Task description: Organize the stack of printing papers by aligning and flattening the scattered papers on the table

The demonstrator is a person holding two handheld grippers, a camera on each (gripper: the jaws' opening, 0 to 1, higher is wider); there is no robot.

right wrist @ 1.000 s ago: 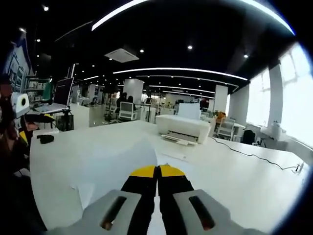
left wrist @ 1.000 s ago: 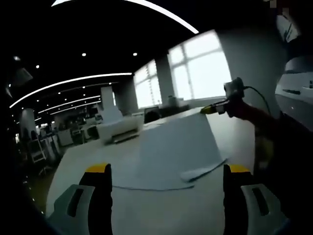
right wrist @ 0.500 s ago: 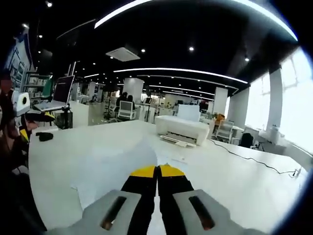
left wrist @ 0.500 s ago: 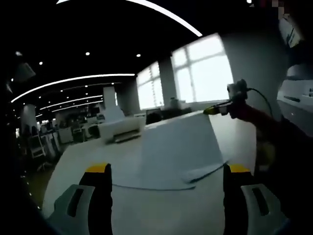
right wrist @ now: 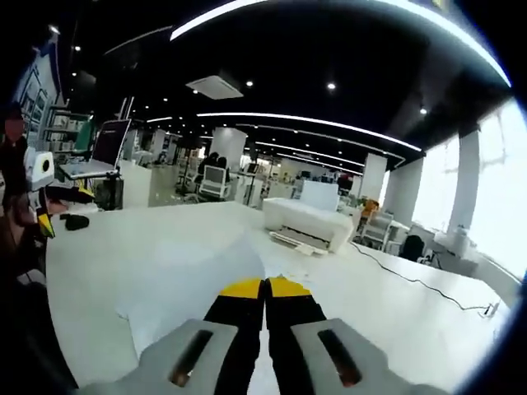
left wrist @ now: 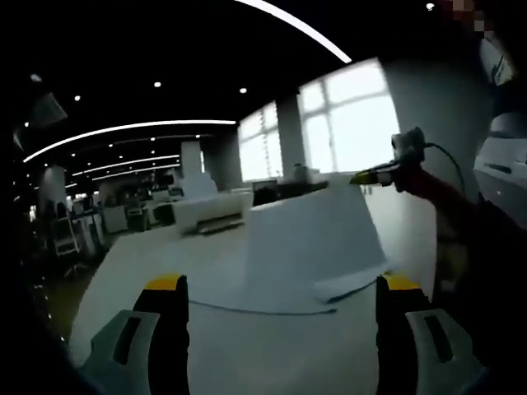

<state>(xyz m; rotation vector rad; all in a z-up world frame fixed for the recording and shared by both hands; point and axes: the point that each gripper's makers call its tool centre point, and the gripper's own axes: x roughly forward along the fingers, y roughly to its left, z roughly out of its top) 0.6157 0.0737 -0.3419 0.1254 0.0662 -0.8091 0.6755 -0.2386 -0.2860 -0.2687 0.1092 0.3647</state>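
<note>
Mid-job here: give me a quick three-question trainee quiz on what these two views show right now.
1. True or false: the left claw stands open, its jaws wide apart.
2. Multiple choice: what is the right claw shut on? A) a cable B) the lifted sheet of paper C) the printer
3. Fill in: beyond the papers, a white ____ sits on the table.

Key: 1 true; 2 B; 3 printer.
</note>
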